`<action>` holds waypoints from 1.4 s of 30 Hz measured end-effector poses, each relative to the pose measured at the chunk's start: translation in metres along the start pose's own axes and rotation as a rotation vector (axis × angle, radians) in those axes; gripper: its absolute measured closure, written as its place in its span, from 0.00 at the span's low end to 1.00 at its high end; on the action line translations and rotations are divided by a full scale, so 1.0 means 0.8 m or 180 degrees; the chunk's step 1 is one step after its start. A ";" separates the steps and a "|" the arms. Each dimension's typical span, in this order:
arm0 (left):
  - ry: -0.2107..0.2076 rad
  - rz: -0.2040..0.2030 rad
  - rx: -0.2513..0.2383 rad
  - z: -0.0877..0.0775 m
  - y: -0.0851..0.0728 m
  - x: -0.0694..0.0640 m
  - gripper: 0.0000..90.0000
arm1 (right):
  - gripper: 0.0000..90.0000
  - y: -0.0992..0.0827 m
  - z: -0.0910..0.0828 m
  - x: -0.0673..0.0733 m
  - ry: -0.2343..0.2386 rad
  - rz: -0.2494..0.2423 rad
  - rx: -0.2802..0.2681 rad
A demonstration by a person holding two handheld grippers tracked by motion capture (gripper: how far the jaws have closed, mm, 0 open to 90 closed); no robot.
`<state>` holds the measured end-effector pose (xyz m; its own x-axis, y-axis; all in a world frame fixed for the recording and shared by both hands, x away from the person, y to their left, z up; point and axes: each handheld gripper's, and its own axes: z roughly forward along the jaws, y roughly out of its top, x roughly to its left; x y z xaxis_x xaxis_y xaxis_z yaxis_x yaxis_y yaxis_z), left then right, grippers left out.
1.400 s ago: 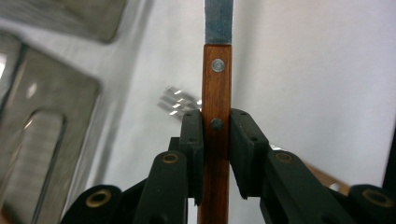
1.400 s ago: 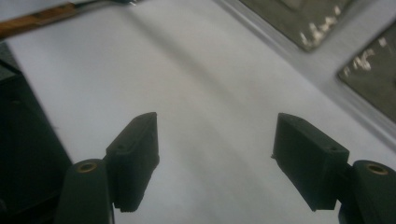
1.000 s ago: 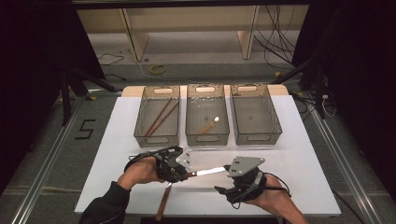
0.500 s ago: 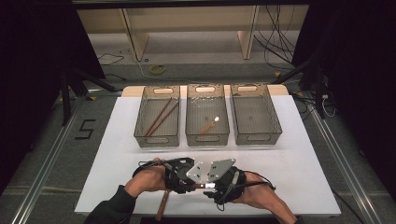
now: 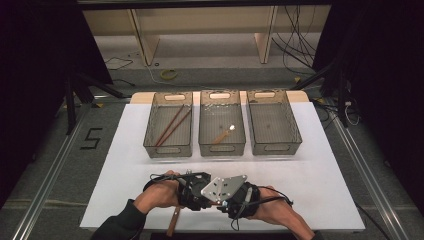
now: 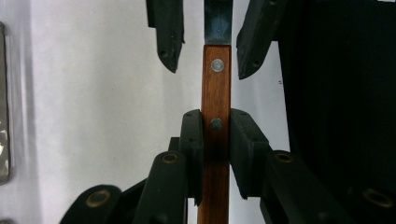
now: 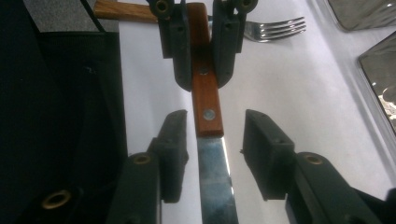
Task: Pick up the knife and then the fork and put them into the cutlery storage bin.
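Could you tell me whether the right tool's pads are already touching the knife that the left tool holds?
Apart. The right gripper view shows white table on both sides between the right tool pads and the knife; its jaws have just been closing around it.

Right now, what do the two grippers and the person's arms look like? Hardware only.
Both are black two-jaw units with flat rectangular pads on linkage arms pinned with brass-coloured rivets. The right gripper carries a grey three-cornered plate dotted with small holes on top; the left gripper shows bare black bodywork. Thin black cables loop off each. The person's left forearm wears a dark sleeve.
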<state>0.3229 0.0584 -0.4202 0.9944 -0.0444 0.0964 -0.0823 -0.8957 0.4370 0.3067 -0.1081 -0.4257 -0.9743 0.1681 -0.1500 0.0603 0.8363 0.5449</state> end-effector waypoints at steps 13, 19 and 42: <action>0.0012 -0.0006 -0.0064 0.001 0.000 -0.004 0.84 | 0.85 -0.002 0.004 0.002 -0.0008 -0.0038 -0.0016; 0.0034 0.0212 0.0044 -0.003 0.000 0.000 0.84 | 0.87 -0.004 0.003 0.004 0.0100 -0.0117 -0.0042; 0.0493 -0.0465 -0.0353 -0.030 -0.020 0.018 0.41 | 0.87 -0.021 -0.013 -0.018 -0.0150 0.0115 -0.0072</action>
<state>0.3370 0.0823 -0.4044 0.9748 0.1582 0.1573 0.0463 -0.8331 0.5512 0.3173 -0.1302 -0.4243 -0.9602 0.2228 -0.1682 0.0900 0.8174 0.5690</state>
